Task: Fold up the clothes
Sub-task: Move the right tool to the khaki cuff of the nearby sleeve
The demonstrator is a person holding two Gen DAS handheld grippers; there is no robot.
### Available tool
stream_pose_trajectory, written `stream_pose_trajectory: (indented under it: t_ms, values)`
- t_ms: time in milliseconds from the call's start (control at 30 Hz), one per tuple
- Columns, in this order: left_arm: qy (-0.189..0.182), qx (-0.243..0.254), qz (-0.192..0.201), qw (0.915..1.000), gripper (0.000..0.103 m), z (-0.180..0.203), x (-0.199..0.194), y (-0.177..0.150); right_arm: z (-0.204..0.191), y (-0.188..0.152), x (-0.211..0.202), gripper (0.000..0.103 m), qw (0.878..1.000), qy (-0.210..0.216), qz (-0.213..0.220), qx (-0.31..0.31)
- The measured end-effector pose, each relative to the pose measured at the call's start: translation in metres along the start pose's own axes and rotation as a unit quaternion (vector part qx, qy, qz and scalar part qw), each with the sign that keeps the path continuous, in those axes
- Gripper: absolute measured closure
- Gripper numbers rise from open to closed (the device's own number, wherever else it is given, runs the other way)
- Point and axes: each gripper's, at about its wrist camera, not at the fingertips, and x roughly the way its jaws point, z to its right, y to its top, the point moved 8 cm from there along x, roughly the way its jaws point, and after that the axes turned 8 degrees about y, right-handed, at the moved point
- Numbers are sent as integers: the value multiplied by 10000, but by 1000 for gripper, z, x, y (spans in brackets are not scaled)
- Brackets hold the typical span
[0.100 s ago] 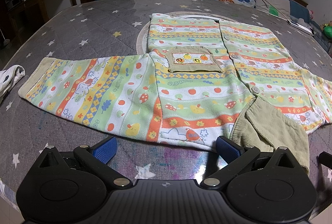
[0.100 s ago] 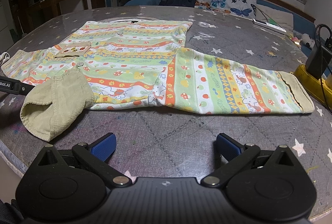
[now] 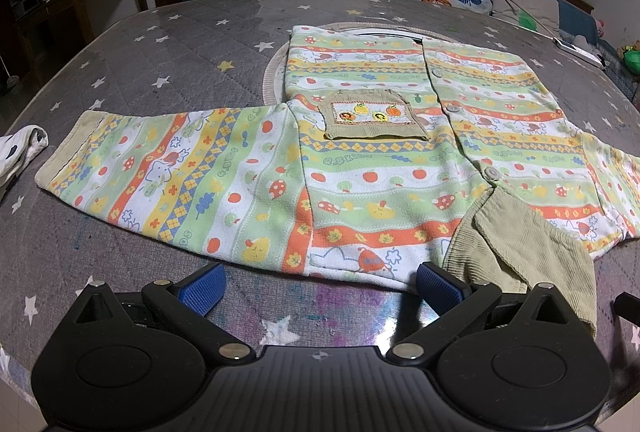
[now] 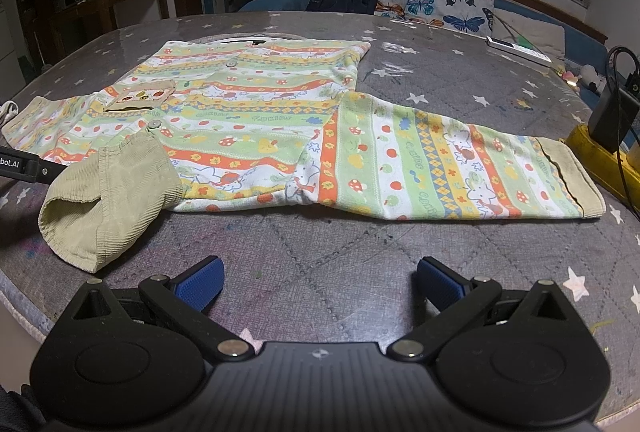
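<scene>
1. Both my tongs are spread wide and holding nothing: the left gripper [image 3: 318, 280] hovers just short of the near shoulder line of the cardigan [image 3: 400, 168], and the right gripper [image 4: 320, 278] hangs over bare table with a gap to the cloth.

2. The cardigan lies flat, front up and buttoned, in the middle of the starry table [image 3: 160, 44], collar towards me and hem at the far side. Left sleeve [image 3: 172, 168] runs out to the left, right sleeve [image 4: 452, 160] to the right.

3. First risk: the corduroy collar [image 4: 108, 200] is flopped open at the near edge, bulky and loose. If I pinch there by mistake, I reckon I lift collar only and the body drags crooked.

4. Second risk: the knit looks soft. Grab one layer at the shoulder and the back may stay down, leaving a skewed fold.

5. Third risk, right side: the right cuff sits near a yellow object [image 4: 600, 160] with a black box and cable on it. Swinging that sleeve carelessly could snag the cable.

6. Left side: a small white cloth [image 3: 24, 148] lies just beyond the left cuff, apart from it. It could get swept along.

7. Room: plenty of open table to the far left and far right of the body, and a clear strip near me. The table edge is close under my tongs, so the collar could slip over it.
</scene>
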Motion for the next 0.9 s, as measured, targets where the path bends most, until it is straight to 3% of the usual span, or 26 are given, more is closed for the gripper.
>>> stream_pose_trajectory:
  t_ms: [533, 900]
  values:
    - [-52, 174, -15, 9998, 0, 2, 1, -2, 5, 6, -1, 0, 9999, 82, 85, 124]
    - [-86, 239, -12, 9997, 0, 2, 0, 1, 34, 16, -11, 8, 9986, -55, 266, 452]
